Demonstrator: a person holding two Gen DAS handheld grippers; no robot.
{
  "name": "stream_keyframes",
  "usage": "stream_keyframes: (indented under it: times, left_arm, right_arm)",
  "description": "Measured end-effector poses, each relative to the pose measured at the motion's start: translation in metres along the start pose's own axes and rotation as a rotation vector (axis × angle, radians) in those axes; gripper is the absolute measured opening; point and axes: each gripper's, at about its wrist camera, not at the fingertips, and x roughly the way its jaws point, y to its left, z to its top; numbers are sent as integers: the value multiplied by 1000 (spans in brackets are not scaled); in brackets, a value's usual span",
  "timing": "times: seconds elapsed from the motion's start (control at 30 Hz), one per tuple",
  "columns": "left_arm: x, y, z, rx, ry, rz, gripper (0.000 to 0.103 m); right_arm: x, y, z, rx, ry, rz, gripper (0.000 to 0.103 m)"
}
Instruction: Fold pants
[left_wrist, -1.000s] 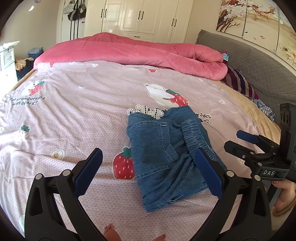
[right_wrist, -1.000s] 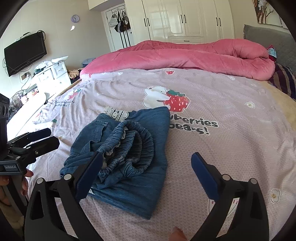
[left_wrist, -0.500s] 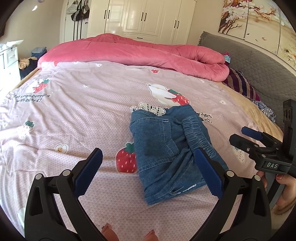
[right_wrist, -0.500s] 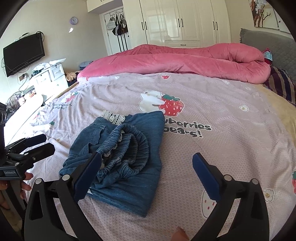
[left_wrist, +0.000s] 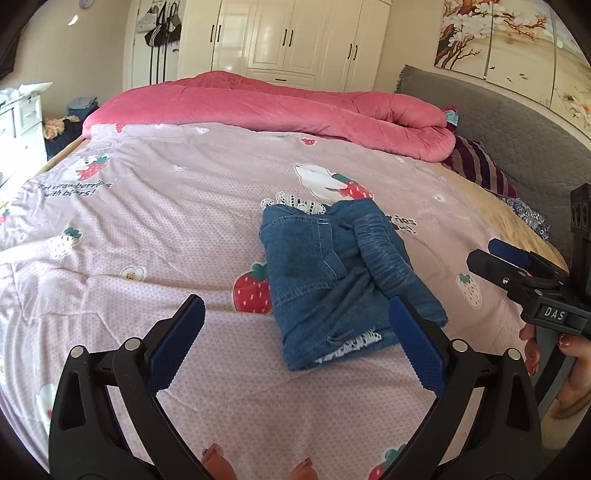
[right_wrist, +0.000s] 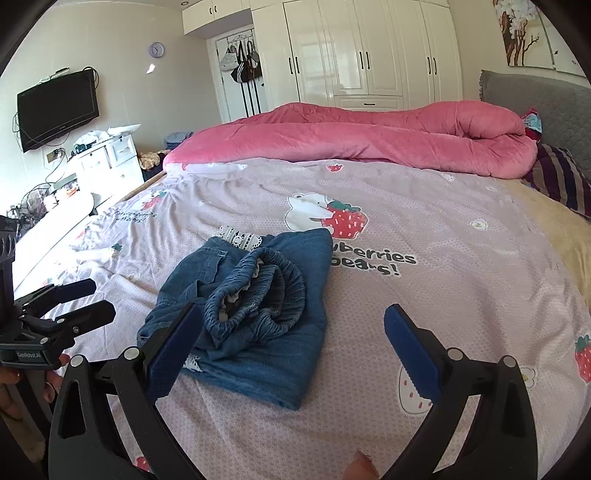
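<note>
Blue denim pants (left_wrist: 332, 273) with white lace trim lie folded in a small bundle on the pink strawberry bedsheet (left_wrist: 147, 229). The elastic waistband is bunched on top in the right wrist view (right_wrist: 255, 302). My left gripper (left_wrist: 295, 347) is open and empty, above the sheet just in front of the bundle. My right gripper (right_wrist: 291, 343) is open and empty, in front of the bundle's near right side. Each gripper shows in the other's view: the right one (left_wrist: 517, 266) at the right edge, the left one (right_wrist: 74, 302) at the left edge.
A rolled pink duvet (left_wrist: 277, 107) lies across the far side of the bed. Striped pillows (left_wrist: 480, 166) and a grey headboard (left_wrist: 524, 144) are at the right. White wardrobes (right_wrist: 369, 51), a white dresser (right_wrist: 107, 162) and a wall television (right_wrist: 57, 107) stand beyond.
Both grippers have drawn back and up from the folded pants, which look smaller and farther off. The pants have not moved. Both grippers stay open.
</note>
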Motion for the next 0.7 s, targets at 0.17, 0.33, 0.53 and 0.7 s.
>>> stream_keyframes:
  times: [0.17, 0.33, 0.53, 0.7]
  left_arm:
    - [-9, -7, -12, 14, -6, 7, 93]
    - [-14, -10, -21, 19, -6, 9, 93]
    - [-19, -10, -31, 22, 1, 14, 94]
    - [-23, -10, -38, 16, 9, 14, 93]
  right_arm:
    - [-10, 3, -9, -5, -6, 1, 98]
    - [-20, 7, -16, -6, -14, 2, 98]
    - [-29, 11, -25, -7, -14, 8, 98]
    - [-36, 15, -32, -14, -13, 12, 98]
